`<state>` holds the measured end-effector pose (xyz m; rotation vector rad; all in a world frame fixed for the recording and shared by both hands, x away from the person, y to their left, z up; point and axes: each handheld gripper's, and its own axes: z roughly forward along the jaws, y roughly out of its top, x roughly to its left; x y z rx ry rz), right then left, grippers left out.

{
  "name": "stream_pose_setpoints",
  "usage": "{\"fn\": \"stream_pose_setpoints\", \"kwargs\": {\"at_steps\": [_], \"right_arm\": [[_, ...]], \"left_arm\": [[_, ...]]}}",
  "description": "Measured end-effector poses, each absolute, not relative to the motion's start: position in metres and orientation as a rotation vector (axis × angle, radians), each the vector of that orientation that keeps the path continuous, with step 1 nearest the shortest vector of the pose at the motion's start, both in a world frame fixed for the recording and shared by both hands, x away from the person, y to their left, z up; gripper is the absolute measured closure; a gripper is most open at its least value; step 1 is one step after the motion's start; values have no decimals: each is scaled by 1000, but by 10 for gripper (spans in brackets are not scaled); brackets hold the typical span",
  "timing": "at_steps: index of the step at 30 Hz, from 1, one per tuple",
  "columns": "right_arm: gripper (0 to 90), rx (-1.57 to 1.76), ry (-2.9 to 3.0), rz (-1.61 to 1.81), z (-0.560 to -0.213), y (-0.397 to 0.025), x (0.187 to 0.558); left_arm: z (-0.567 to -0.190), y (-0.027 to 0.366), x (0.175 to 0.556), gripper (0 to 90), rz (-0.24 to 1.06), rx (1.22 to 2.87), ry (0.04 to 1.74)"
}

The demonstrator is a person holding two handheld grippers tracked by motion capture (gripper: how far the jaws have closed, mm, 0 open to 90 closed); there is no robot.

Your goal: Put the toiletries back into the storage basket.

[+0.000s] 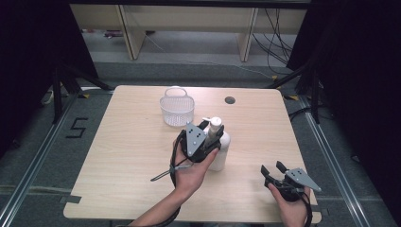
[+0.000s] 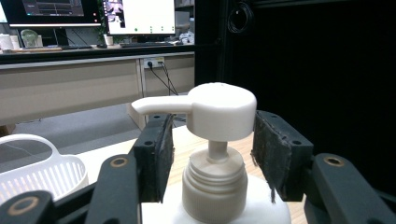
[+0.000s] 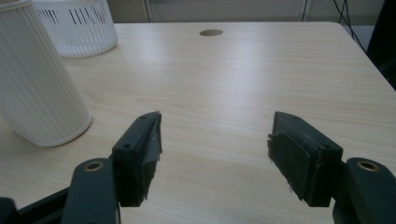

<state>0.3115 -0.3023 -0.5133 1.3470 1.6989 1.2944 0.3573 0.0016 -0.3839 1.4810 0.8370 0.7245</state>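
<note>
White pump bottle [image 1: 220,146] between spread left claw [image 2: 209,154] | basket [image 1: 177,108] behind | right claw [image 3: 215,154] spread

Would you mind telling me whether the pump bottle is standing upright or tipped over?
Upright. The pump bottle stands on its base on the table, pump head on top, and the left gripper has its jaws either side of the neck.

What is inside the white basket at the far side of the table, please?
Nothing shows inside the white basket from the high view; its slotted floor looks bare. The pump bottle stands outside it, nearer the person. The basket's near inner wall is hidden.
</note>
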Motion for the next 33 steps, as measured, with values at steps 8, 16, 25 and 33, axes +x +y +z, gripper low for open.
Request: {"fn": "stream_pose_setpoints", "kwargs": {"at_steps": [8, 16, 25, 33], "right_arm": [[344, 1350, 1696, 1283, -513, -302, 311], [343, 1349, 1695, 1285, -513, -302, 311], [343, 1350, 1695, 1287, -513, -302, 311], [342, 1352, 1695, 1286, -513, -302, 311]], "left_arm": [[-383, -1, 360, 554, 719, 1488, 832], [-383, -1, 360, 588, 714, 1488, 828], [-382, 1, 360, 593, 699, 1487, 820], [-372, 7, 359, 594, 706, 1479, 792]]}}
